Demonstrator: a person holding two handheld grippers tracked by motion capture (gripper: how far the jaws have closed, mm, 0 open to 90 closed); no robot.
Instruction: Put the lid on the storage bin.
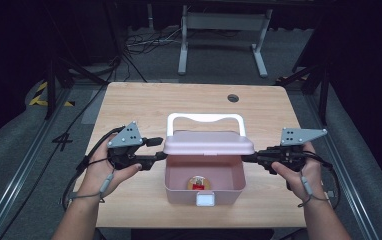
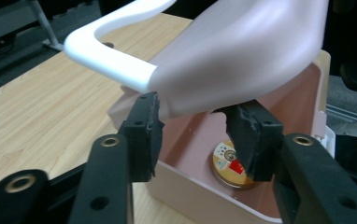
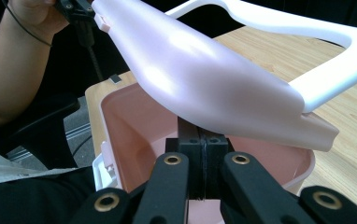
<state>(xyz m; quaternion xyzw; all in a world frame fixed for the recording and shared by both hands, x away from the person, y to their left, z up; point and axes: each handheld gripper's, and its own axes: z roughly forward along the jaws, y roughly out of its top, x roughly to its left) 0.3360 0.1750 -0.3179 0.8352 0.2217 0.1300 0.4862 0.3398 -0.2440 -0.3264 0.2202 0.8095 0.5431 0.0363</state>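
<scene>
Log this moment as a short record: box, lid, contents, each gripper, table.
box: pink plastic box, open, white latch on its near wall
lid: pink plastic lid with white handle, raised above the box, tilted
contents: round gold medallion with red patch on the box floor
left gripper: left gripper at the lid's left end, jaws apart on either side of its edge
right gripper: right gripper jaws shut together under the lid's right end
table: light wooden table
</scene>
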